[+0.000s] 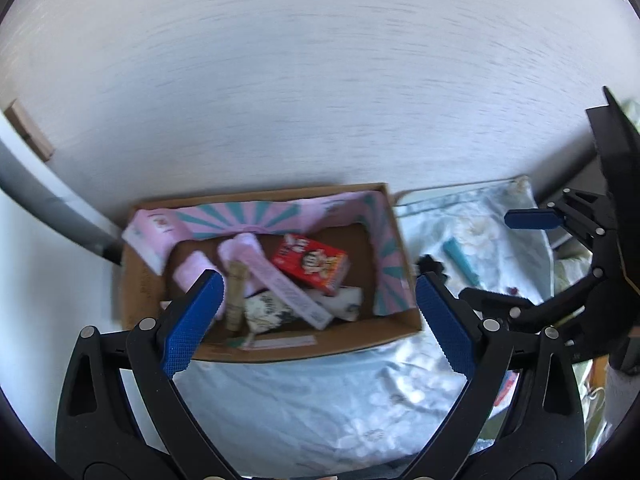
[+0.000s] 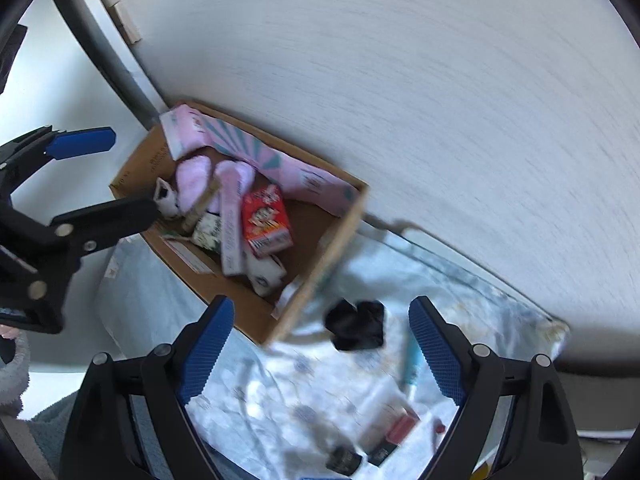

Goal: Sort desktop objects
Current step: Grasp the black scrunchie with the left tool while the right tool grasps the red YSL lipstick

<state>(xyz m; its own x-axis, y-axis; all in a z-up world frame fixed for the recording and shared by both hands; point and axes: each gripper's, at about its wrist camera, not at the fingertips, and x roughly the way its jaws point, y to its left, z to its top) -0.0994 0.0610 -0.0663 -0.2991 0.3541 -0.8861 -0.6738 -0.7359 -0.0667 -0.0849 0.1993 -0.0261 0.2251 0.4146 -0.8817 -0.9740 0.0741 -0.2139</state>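
The left gripper [image 1: 320,314] hangs with its jaws spread wide and nothing between them. Just ahead of the jaws, spanning the gap from one blue pad to the other, sits the cardboard box [image 1: 400,326], pushed against the pale wall. Inside it, going from the left pad across: fuzzy pink socks [image 1: 192,270] right behind that pad, a tan tube [image 1: 235,294], a long pink package [image 1: 280,286] lying diagonally, and a red carton [image 1: 310,265] toward the right pad. Past the right pad, outside the box, a teal tube [image 1: 462,260] lies on the floral cloth [image 1: 320,400].

The right gripper [image 2: 322,350] is likewise released, its jaws wide apart and empty. Beyond its left pad stands the same box [image 2: 256,316], seen cornerwise, with the red carton [image 2: 266,220] and pink socks [image 2: 194,182] inside. Between the jaws, a little ahead of the tips, a crumpled black item [image 2: 356,326] rests on the cloth [image 2: 280,400], just beside the box's near corner. The teal tube [image 2: 412,364] lies close against the inner side of the right pad. Nearer the camera between the jaws, small red and dark containers [image 2: 384,436] are blurred.
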